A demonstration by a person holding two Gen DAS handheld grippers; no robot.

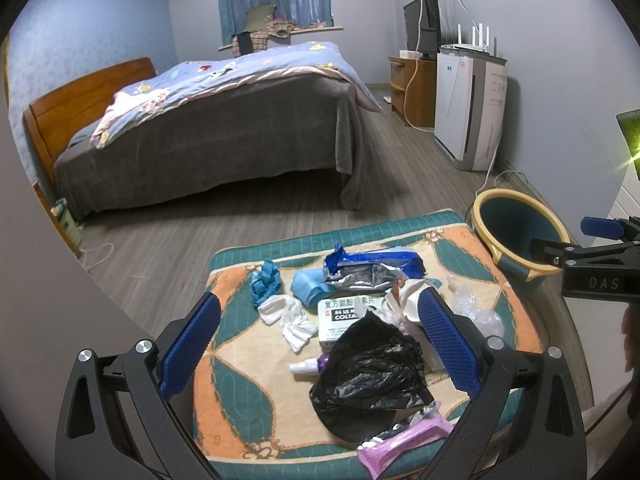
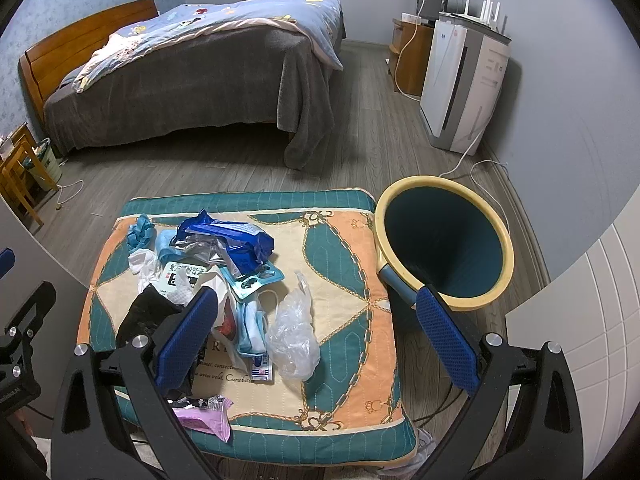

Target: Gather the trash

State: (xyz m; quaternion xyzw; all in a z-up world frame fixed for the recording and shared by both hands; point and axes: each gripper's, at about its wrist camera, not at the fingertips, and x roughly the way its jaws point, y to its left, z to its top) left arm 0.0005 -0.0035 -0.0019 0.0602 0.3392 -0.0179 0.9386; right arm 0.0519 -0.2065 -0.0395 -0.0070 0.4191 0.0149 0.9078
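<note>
My left gripper (image 1: 320, 340) wide, empty; black bag (image 1: 370, 376) dead ahead between fingers. Right gripper (image 2: 316, 332) wide, empty, nearer bin (image 2: 444, 240) at right.

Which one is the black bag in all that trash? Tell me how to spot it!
Find the patterned cushion with teal and orange shapes, heaped with trash. Near its front edge, just behind a pink wrapper, lies the black bag. It is the only black thing in the pile, crinkly and shiny, partly covering a white medicine box.
</note>
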